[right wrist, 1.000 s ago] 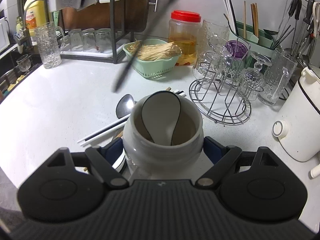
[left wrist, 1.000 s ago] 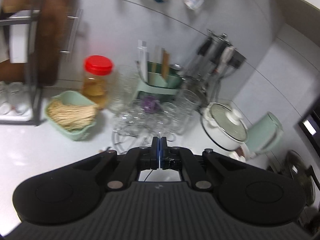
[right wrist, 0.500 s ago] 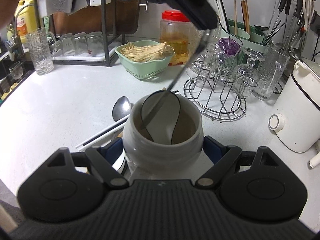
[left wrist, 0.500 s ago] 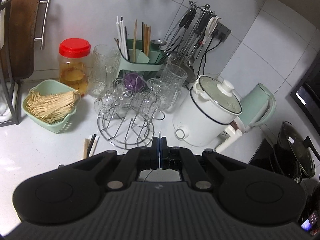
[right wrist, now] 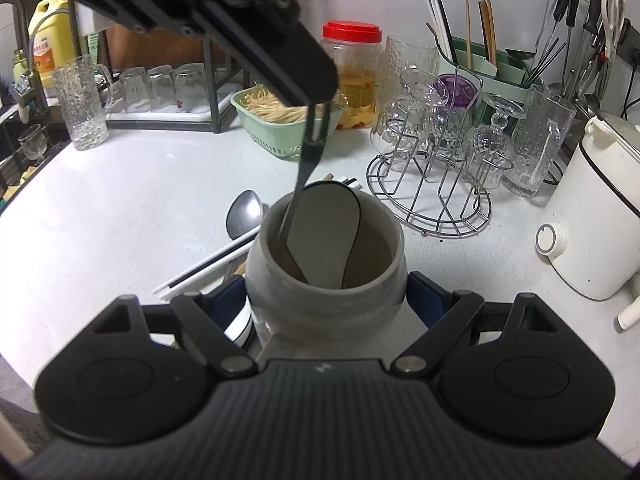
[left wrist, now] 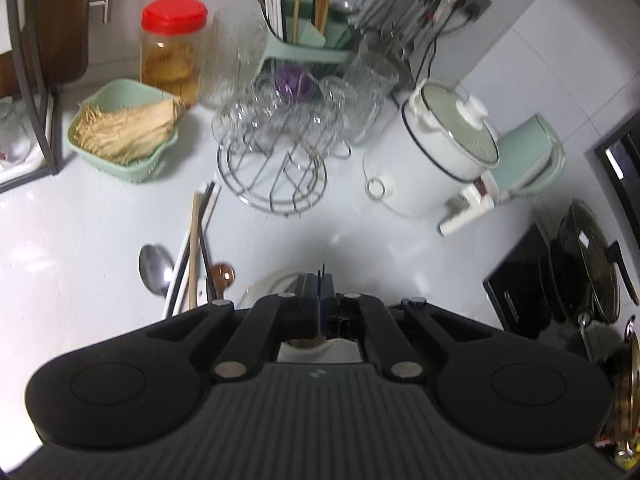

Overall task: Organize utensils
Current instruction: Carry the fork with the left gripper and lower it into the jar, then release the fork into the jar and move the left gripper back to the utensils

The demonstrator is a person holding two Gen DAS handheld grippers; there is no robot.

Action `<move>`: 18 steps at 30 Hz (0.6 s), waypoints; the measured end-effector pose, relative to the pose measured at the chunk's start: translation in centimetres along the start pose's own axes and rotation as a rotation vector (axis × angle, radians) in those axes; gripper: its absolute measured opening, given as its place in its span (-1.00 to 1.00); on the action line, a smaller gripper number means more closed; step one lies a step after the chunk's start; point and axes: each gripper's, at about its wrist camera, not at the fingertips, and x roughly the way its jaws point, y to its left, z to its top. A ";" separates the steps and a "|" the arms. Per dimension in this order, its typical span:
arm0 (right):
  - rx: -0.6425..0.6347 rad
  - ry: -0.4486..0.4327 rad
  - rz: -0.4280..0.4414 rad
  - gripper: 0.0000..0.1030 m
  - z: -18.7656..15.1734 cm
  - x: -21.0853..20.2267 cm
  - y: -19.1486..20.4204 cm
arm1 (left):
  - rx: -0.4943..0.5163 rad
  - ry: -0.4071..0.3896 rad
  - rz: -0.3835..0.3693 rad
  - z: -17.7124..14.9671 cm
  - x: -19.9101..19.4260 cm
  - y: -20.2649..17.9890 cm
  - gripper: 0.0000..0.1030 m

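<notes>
L gripper (right wrist: 316, 98) is clamped shut on a thin dark utensil (right wrist: 306, 160), prob. a fork but can't be sure. It hangs steeply from the jaws. A sec ago it was a blur swinging over the counter (right wrist: 140, 200), off to the side of the jar (right wrist: 384, 280). Half a sec ago its tip was just at the jar's mouth. Now the lower end is inside the jar, along the inner wall on the sink side, right beside the flat white paddle (right wrist: 324, 236) standing in there. Can't tell if it touches bottom yet.

R gripper (right wrist: 325, 296) hasn't shifted: jaws pressed on both sides of the jar, holding it steady near the front edge of the counter, approx. mid-way along.

Meaning: this piece is nearly stowed, imo. What's left is for the L jaws to part and lift clear w/o dragging the utensil back out.

More to do after that. A spoon (right wrist: 244, 212) and several chopsticks (right wrist: 208, 268) lie loose on the counter just behind and beside the jar, toward the sink end. L wrist view is blurred.
</notes>
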 end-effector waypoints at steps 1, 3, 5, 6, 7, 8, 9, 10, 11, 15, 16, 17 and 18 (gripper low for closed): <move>0.000 -0.001 0.000 0.73 0.0 0.0 0.0 | 0.005 0.018 0.002 0.1 0.1 -0.1 -0.99; 0.002 -0.002 0.000 0.73 -0.1 0.0 -0.1 | 0.005 0.060 0.005 0.2 0.5 -0.1 -0.99; 0.004 -0.005 -0.002 0.73 -0.1 0.0 0.0 | -0.003 0.100 0.007 0.2 1.1 -0.1 -0.99; 0.005 -0.007 -0.003 0.73 -0.1 0.0 0.0 | 0.002 0.118 0.010 0.2 1.3 -0.1 -0.99; 0.007 -0.010 -0.003 0.73 -0.2 -0.1 0.0 | 0.008 0.133 0.015 0.1 1.6 -0.2 -0.99; 0.007 -0.013 -0.003 0.73 -0.2 -0.1 0.0 | 0.013 0.147 0.017 0.1 1.8 -0.2 -0.99; 0.006 -0.014 -0.004 0.73 -0.2 -0.1 0.0 | 0.011 0.159 0.020 0.0 2.1 -0.1 -0.99; 0.006 -0.014 -0.004 0.73 -0.2 -0.1 0.0 | 0.000 0.165 0.026 -0.1 2.3 0.1 -0.99; 0.006 -0.015 -0.004 0.73 -0.2 -0.1 0.0 | -0.005 0.171 0.031 -0.2 2.5 0.2 -0.98; 0.011 -0.016 -0.009 0.73 -0.2 -0.1 0.1 | 0.050 0.166 0.058 -0.4 2.5 -0.6 -0.97; 0.012 -0.016 -0.010 0.73 -0.2 -0.1 0.1 | 0.060 0.162 0.061 -0.4 2.4 -0.7 -0.97; 0.012 -0.015 -0.011 0.73 -0.2 -0.2 0.2 | 0.071 0.154 0.060 -0.3 2.2 -0.9 -0.97; 0.013 -0.015 -0.011 0.73 -0.2 -0.2 0.2 | 0.081 0.146 0.057 -0.3 2.0 -1.0 -0.97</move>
